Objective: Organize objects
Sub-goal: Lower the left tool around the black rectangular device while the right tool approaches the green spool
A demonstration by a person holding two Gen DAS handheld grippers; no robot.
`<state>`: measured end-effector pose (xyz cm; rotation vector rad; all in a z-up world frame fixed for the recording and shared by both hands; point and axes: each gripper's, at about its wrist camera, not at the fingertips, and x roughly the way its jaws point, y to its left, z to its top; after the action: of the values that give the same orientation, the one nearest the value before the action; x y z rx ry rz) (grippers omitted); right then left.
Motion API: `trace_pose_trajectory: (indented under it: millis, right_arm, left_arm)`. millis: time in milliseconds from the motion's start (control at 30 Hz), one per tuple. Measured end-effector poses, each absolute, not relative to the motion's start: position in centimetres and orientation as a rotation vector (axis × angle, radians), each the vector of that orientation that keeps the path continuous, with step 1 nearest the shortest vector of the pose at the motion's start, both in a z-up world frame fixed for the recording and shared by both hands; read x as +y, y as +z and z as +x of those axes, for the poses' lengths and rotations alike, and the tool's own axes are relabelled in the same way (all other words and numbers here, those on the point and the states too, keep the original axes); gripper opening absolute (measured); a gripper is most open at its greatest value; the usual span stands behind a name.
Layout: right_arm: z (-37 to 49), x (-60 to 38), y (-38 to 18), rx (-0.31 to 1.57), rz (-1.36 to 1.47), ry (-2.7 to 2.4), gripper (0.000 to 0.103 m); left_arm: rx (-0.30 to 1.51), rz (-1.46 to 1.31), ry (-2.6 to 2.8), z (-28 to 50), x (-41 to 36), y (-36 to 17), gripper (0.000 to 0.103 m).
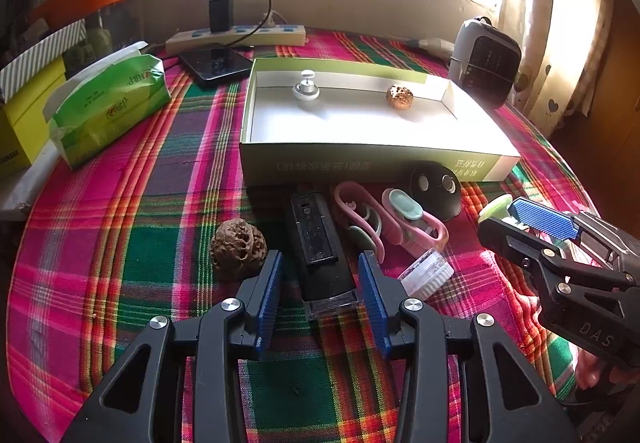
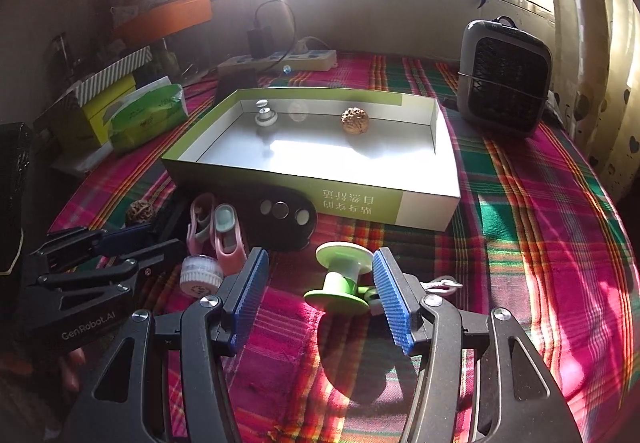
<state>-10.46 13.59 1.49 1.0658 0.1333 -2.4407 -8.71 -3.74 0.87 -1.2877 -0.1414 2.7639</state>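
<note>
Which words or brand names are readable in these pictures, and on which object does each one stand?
"GenRobot.AI": on the left gripper body, in the right wrist view.
"DAS": on the right gripper body, in the left wrist view.
Green box front wall: printed Chinese characters, upside down, not readable.
Green tissue pack: printing reversed and too blurred to read.

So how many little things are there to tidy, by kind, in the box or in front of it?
Walnuts: 2, one in the box, one on the cloth
Pink clips: 2
Green spool: 1
Black remote: 1
Black oval case: 1
White cap: 1
White knob: 1
Total: 9
</note>
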Motion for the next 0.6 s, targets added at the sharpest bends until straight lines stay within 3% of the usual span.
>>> trace_pose_trajectory:
  millis: [467,600]
  right_arm:
    - [-11.7,13.2,1.0,0.148,1.125,-2.437,0.055]
    - [-11.9,13.0,0.9,0.177,1.138,-2.446,0.051]
  left_arm:
    - [-0.136,-1.288,2.765,-8.7,-3.7,0.9,0.038]
    - [-0.131,-1.29,2.768,-8.8,-3.7,0.9,0.038]
